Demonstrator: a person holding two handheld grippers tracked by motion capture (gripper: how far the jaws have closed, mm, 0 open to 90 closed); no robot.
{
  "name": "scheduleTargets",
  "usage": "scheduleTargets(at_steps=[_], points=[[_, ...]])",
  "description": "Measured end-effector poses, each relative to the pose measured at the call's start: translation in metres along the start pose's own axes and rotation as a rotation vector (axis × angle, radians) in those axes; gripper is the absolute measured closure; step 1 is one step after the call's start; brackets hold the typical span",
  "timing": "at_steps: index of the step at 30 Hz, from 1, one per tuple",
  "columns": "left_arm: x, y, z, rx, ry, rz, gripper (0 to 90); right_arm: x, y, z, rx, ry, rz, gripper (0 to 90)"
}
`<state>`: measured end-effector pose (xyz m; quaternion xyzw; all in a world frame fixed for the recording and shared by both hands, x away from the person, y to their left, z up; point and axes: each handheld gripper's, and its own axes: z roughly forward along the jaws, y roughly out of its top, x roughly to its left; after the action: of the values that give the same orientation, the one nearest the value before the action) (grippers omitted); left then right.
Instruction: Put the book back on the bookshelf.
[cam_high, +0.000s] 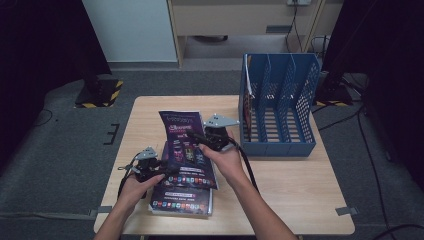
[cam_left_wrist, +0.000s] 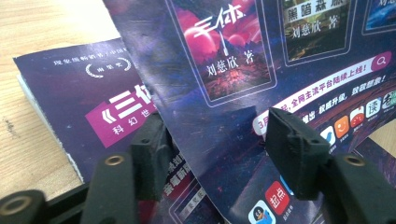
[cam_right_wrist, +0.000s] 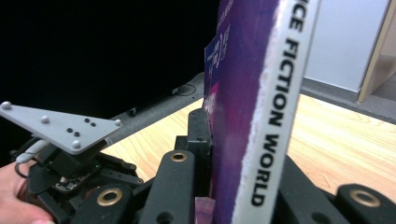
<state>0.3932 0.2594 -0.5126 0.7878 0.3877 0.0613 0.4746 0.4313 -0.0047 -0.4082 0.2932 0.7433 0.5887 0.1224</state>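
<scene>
A purple magazine (cam_high: 184, 142) is held tilted up off the table, its white spine (cam_right_wrist: 280, 93) reading "SCIENCE FICTION WORLD". My right gripper (cam_high: 199, 138) is shut on it at its right edge, one jaw on each side (cam_right_wrist: 243, 154). My left gripper (cam_high: 166, 171) is at the magazine's lower left corner. In the left gripper view its jaws (cam_left_wrist: 219, 149) stand either side of the curved cover (cam_left_wrist: 233, 70), with a gap at the pads. A second, similar magazine (cam_high: 182, 200) lies flat underneath (cam_left_wrist: 93, 102).
A blue slotted file rack (cam_high: 280, 105) stands on the right half of the wooden table (cam_high: 290, 185), its compartments open toward the top. The left gripper's grey plate and the hand on it (cam_right_wrist: 60, 126) sit close beside the right gripper. Dark floor surrounds the table.
</scene>
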Motion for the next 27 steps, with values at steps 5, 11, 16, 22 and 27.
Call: scheduleTargets(at_steps=[5,11,16,22,27], points=[[0.0,0.002,-0.006,-0.017,0.035,-0.014,61.4,0.001,-0.001,0.001,-0.01,0.011,-0.015,82.4],[-0.002,0.005,-0.01,-0.024,0.065,0.004,68.9,0.001,-0.001,-0.001,-0.008,0.02,-0.029,82.4],[-0.004,0.008,-0.015,-0.043,0.092,0.031,72.2,-0.001,0.002,-0.007,-0.005,0.027,-0.038,81.5],[-0.007,0.012,-0.021,-0.072,0.141,0.08,74.0,-0.002,0.011,-0.014,-0.005,0.032,-0.067,79.9],[-0.013,0.015,-0.024,-0.083,0.172,0.133,74.9,-0.001,0.023,-0.018,-0.024,0.055,-0.074,78.8]])
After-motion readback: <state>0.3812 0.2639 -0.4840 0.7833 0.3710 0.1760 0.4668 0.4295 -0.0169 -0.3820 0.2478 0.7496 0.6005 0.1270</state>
